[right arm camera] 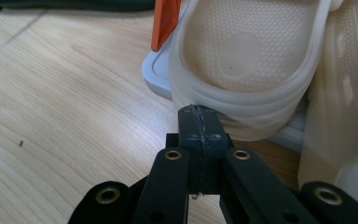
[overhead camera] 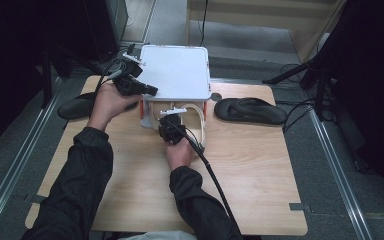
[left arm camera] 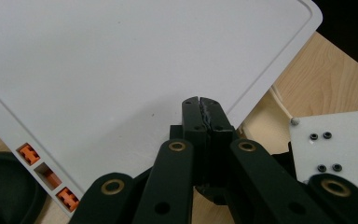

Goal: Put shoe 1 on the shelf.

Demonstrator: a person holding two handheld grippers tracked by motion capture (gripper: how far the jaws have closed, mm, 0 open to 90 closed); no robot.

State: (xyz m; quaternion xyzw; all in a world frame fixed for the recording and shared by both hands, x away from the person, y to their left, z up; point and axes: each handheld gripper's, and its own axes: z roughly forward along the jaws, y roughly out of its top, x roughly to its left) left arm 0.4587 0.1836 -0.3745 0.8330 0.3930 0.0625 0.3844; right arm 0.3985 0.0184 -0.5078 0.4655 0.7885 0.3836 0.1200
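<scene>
A white two-tier rack [overhead camera: 176, 67] stands at the back of the wooden table, its flat top [left arm camera: 121, 70] bare. On its lower shelf [right arm camera: 157, 70] lies a cream slipper [right arm camera: 242, 51], heel toward me, with a second cream slipper [right arm camera: 340, 93] beside it on the right. My right gripper [right arm camera: 198, 112] is shut with nothing between its jaws, its tips right against the heel rim of the cream slipper [overhead camera: 196, 125]. My left gripper [left arm camera: 200, 103] is shut and empty too, and rests over the rack top near its front left edge. In the high view the left gripper [overhead camera: 147, 90] is at the rack's left side and the right gripper [overhead camera: 172, 120] in front of the lower shelf.
A black flip-flop [overhead camera: 250, 110] lies to the right of the rack, another black one [overhead camera: 77, 106] to the left under my left hand. Orange posts [right arm camera: 165, 21] hold up the rack's top. Orange clips [left arm camera: 28, 153] sit in its side edge. Bare wood [overhead camera: 260, 170] stretches toward me.
</scene>
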